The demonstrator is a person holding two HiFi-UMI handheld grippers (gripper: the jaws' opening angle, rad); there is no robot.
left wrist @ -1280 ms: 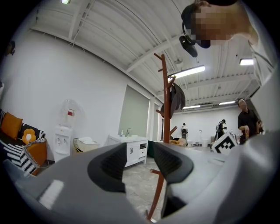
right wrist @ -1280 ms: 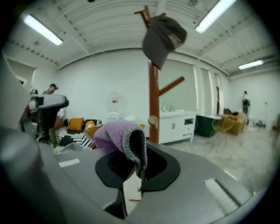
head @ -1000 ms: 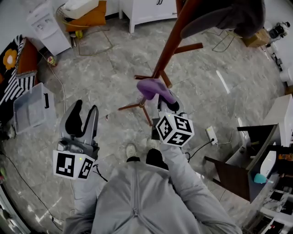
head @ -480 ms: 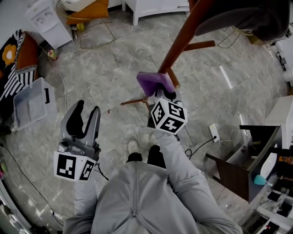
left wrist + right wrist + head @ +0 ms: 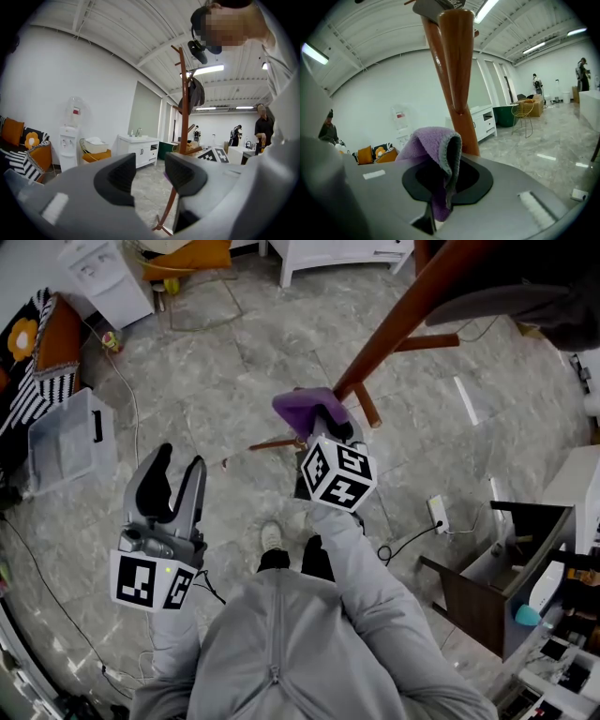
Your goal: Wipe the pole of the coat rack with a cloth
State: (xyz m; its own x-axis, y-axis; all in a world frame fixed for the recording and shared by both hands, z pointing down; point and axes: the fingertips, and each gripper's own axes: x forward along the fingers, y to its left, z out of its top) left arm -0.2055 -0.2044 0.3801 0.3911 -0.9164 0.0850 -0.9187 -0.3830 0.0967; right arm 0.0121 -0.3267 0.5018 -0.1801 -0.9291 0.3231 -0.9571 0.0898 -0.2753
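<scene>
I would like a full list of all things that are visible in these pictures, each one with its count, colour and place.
coat rack pole: one, reddish-brown, slants from top right down to the floor centre in the head view
cloth: one, purple, clamped in the right gripper, right at the pole; contact unclear
dark garment: one, grey-black, on the rack, top right
storage box: one, clear, on the floor at left
water dispenser: one, white, top left
cabinet: one, white, top centre
power strip: one, white, on the floor to the person's right
left gripper: one, grey, jaws apart, nothing between them
right gripper: one, grey, jaws shut on the cloth
</scene>
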